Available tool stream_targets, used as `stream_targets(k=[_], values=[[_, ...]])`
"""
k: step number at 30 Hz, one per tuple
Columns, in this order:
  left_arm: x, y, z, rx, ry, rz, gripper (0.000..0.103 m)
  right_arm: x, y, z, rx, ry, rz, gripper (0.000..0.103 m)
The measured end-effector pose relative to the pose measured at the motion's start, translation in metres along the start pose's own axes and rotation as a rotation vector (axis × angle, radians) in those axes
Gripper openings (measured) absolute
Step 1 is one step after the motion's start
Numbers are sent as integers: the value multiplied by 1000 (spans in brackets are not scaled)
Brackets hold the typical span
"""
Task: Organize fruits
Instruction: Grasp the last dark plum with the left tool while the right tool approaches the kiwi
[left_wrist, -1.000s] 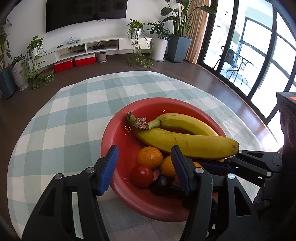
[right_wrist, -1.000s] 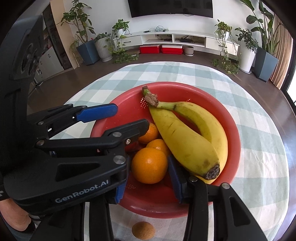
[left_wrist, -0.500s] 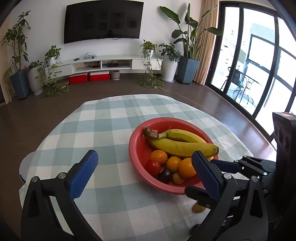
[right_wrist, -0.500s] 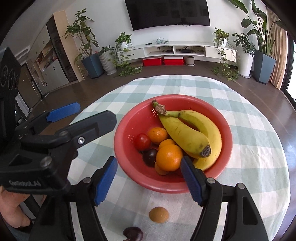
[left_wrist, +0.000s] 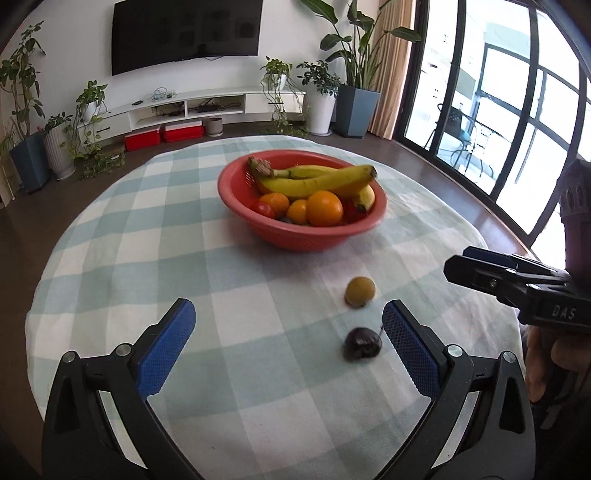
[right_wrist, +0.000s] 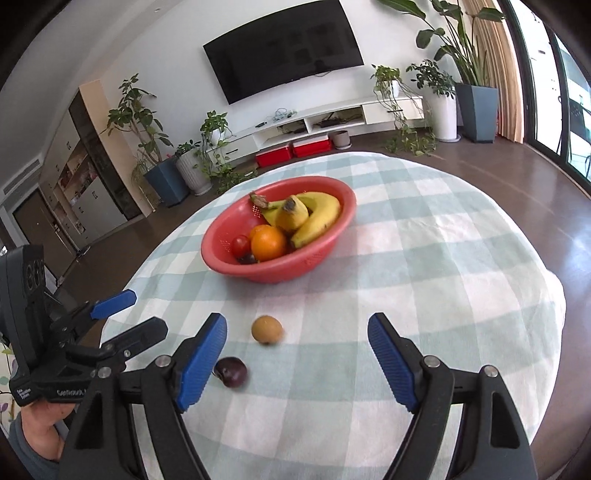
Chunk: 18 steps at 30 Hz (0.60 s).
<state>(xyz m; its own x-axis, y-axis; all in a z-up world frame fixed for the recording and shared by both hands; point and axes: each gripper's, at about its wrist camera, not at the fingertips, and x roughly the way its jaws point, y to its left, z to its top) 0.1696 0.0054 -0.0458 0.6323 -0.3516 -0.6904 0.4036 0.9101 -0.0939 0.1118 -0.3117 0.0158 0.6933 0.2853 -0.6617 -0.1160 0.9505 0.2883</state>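
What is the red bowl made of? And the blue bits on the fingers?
The bowl looks like plastic: smooth, slightly shiny, with small drain holes moulded in its wall. The blue pads on the fingers look like rubber: matte, with a fine grid texture. Neither is certain from looks alone.

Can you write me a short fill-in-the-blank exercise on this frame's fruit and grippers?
1. The bananas lie in the ___ bowl.
2. ___ fruits lie on the tablecloth outside the bowl.
3. The left gripper and the right gripper both have their jaws ___.

Missing words: red; two; open
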Motion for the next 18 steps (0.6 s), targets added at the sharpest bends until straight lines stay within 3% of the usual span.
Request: stream_targets(k=[4, 13, 15, 17, 18], values=[[14, -25, -16, 72, 66, 15, 103, 2, 0, -9, -7, 29, -7, 71], [43, -41, -24, 115, 128, -5, 102, 0, -8, -21, -21, 29, -17, 65], [49, -41, -23, 105, 135, -12, 96, 1, -9, -21, -22, 28, -17, 65], [54, -41, -20, 98, 147, -17, 75, 1, -8, -22, -28, 29, -17, 65], [57, -41, -19, 97, 155, -26, 70, 2, -8, -22, -27, 32, -15, 65]])
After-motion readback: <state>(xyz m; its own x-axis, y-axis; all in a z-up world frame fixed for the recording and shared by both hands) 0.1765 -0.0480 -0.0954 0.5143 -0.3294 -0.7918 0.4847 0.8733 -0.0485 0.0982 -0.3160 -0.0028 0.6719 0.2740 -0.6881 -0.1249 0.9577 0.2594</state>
